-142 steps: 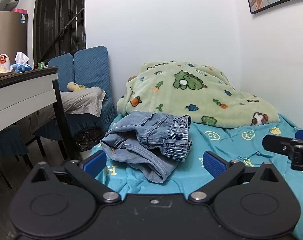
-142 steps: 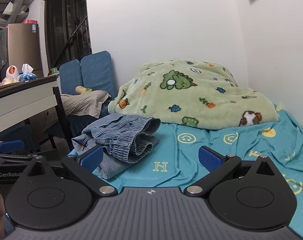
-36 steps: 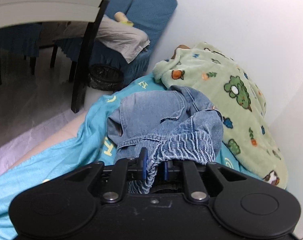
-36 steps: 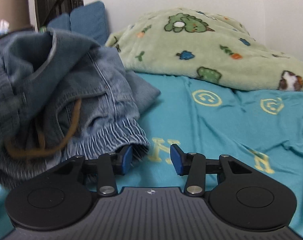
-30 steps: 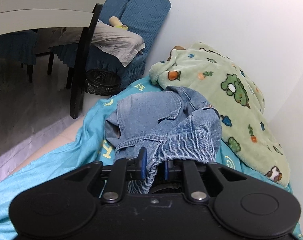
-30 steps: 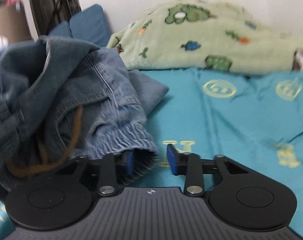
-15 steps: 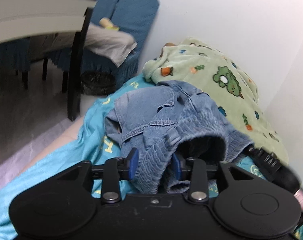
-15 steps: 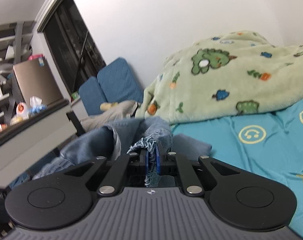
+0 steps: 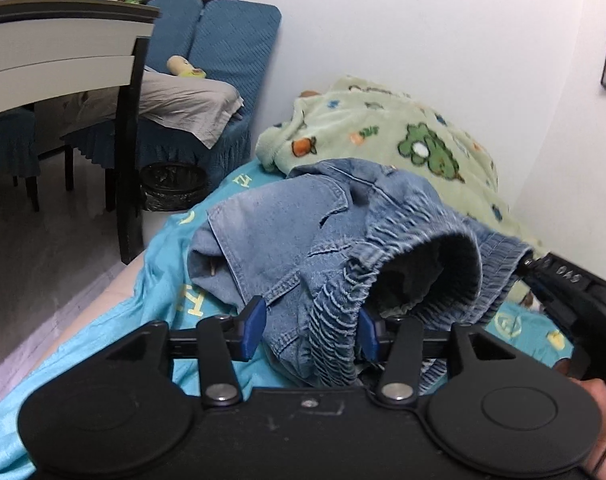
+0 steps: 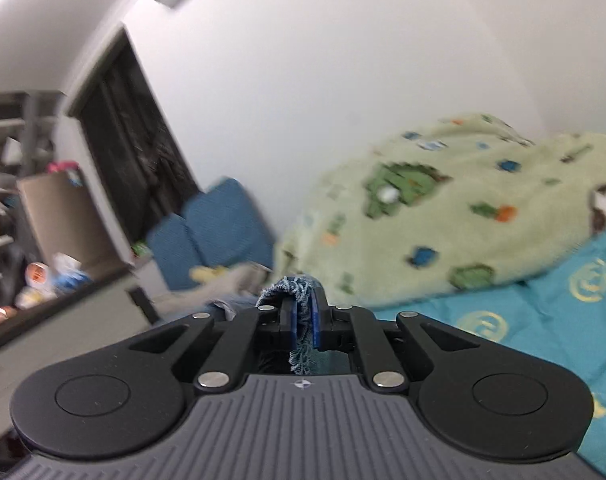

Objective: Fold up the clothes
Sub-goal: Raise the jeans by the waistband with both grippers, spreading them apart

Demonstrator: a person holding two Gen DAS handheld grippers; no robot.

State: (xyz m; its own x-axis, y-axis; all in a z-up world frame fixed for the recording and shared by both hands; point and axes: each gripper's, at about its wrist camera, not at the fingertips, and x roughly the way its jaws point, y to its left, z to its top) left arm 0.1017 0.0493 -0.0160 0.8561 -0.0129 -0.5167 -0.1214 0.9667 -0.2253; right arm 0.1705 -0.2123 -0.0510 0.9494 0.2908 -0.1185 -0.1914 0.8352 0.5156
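left wrist view looks down over the left gripper point(image 9: 309, 326) at a pair of jeans point(image 9: 303, 240) bunched on a teal bedsheet point(image 9: 103, 332). its jaws have just been opening and now stand apart, with the gathered elastic waistband point(image 9: 335, 304) draped between the blue pads; the left pad shows a gap to the cloth, and whether the right pad touches it cannot be told. the jeans lie near the edge of the bed, in front of a green cartoon blanket point(image 9: 403, 144) piled against the white wall. at the right edge the right gripper point(image 9: 527, 262) grips the far side of the waistband, pulling the opening wide. a table point(image 9: 63, 52) and blue chairs point(image 9: 223, 40) stand to the left.

right wrist view is blurred. the right gripper point(image 10: 303, 320) has its fingers together, clamped on a fold of the waistband point(image 10: 295, 292), which sticks up above the pads, with frayed cloth hanging below. behind it are the blanket point(image 10: 443, 208) and the bedsheet point(image 10: 523, 312).
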